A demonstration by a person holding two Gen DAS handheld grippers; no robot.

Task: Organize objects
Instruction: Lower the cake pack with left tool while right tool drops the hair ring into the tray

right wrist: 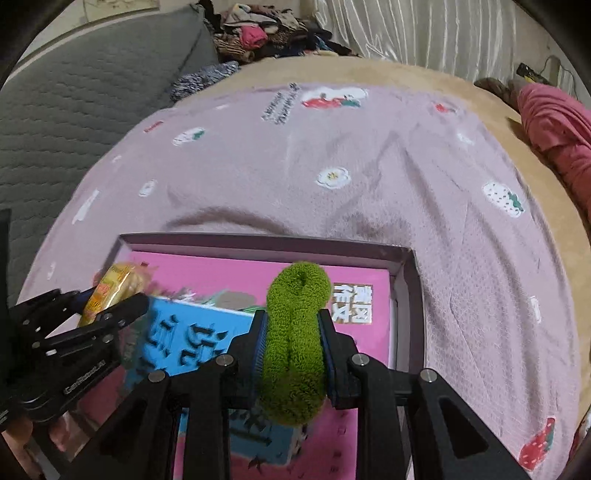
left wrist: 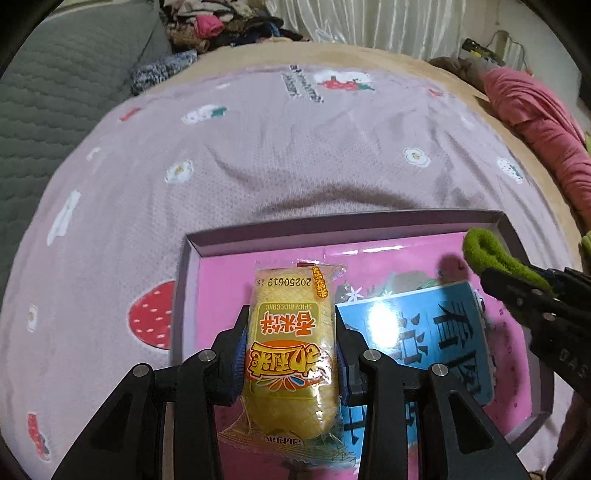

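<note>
1. Bedding fills the scene: a lilac blanket (left wrist: 258,155) printed with strawberries and flowers lies spread over a tan bed cover (right wrist: 461,96), with a grey quilted cushion (left wrist: 55,96) along its left edge and a pile of clothes (right wrist: 266,33) past the far edge.
2. A shallow open box (left wrist: 332,221) with purple walls sits on the blanket's near part; a pink book (right wrist: 258,273) covers its floor, and a blue book (left wrist: 424,339) lies on top of the pink one.
3. The left gripper (left wrist: 291,343) hangs over the box's left half, its fingers clamped on a yellow rice-cake packet (left wrist: 291,350), whose sealed end with a printed date points toward the box's far wall.
4. The right gripper (right wrist: 293,347) hangs over the box's right half, near the far right corner, its fingers pressed onto a green fuzzy loop (right wrist: 295,347) that bulges out in front of and behind the pads.
5. Each gripper shows at the edge of the other's view; the two are apart, both above the books.
6. A pink garment (left wrist: 535,114) lies bunched at the bed's right edge.
</note>
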